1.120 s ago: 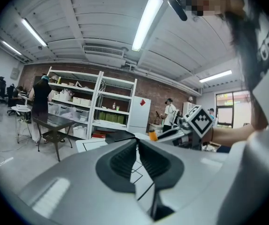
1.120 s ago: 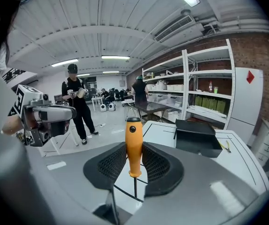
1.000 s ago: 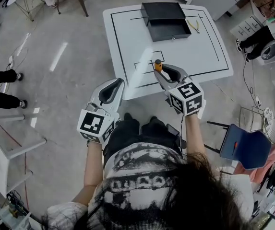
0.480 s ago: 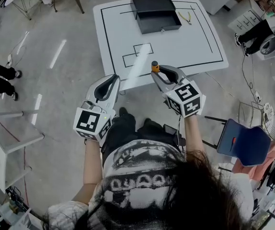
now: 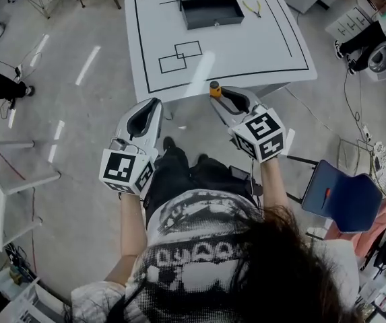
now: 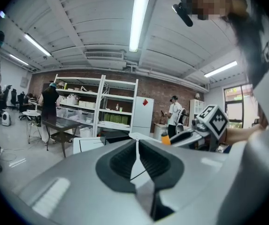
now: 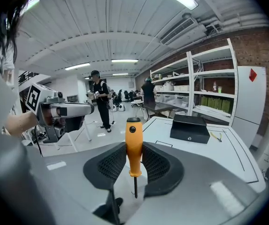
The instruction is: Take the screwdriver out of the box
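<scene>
Holding the screwdriver (image 7: 134,144) upright by its orange handle, the right claw (image 5: 225,101) stands at the near edge of the surface (image 5: 260,52), well apart from the box (image 5: 208,2) at the far edge. Slackened pads would likely drop the tool to the floor. The left claw (image 6: 137,158) is closed and empty. The middle of the surface offers open room.

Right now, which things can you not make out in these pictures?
1. Inside of the black box: head view, dark and too small; right gripper view shows only its outside wall.
2. Shaft of the screwdriver: head view, hidden inside the right tongs.
3. Its tip shape: right gripper view, too small.
</scene>
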Action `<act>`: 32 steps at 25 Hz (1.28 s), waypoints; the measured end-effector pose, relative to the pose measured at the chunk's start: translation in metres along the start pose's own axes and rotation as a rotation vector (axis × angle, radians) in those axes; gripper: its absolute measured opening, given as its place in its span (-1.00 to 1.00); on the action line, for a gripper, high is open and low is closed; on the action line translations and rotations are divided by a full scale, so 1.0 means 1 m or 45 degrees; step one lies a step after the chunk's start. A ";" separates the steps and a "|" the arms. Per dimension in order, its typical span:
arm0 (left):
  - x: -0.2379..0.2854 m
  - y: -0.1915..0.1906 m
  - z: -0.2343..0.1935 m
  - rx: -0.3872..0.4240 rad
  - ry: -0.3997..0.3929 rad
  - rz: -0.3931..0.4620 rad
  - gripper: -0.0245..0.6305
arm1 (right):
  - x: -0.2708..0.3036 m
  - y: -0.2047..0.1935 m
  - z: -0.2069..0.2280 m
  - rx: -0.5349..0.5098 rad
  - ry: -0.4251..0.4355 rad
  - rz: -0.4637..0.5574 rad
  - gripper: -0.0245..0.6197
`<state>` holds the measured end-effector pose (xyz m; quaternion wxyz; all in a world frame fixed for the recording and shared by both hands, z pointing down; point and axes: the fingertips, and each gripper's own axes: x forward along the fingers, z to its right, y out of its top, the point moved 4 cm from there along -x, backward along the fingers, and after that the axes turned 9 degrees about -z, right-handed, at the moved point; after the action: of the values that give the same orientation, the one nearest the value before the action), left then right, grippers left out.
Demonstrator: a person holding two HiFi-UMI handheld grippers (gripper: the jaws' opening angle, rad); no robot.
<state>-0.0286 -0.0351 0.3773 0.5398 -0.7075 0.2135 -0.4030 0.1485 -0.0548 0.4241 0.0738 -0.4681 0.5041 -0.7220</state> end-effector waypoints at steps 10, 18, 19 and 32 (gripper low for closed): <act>-0.024 -0.015 0.065 0.011 0.056 0.019 -0.93 | -0.045 -0.039 -0.014 -0.040 0.062 0.030 -0.60; -0.032 -0.025 0.095 0.018 0.077 0.022 -0.93 | -0.062 -0.057 -0.017 -0.067 0.086 0.041 -0.60; -0.033 -0.025 0.098 0.019 0.078 0.022 -0.93 | -0.063 -0.059 -0.018 -0.069 0.087 0.042 -0.60; -0.043 -0.036 0.121 0.028 0.070 0.002 -0.93 | -0.078 -0.075 -0.022 -0.061 0.088 0.048 -0.60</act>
<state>0.0388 0.0801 0.3849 0.5417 -0.6901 0.2246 -0.4241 0.2022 0.0410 0.4358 0.0586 -0.4348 0.5323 -0.7240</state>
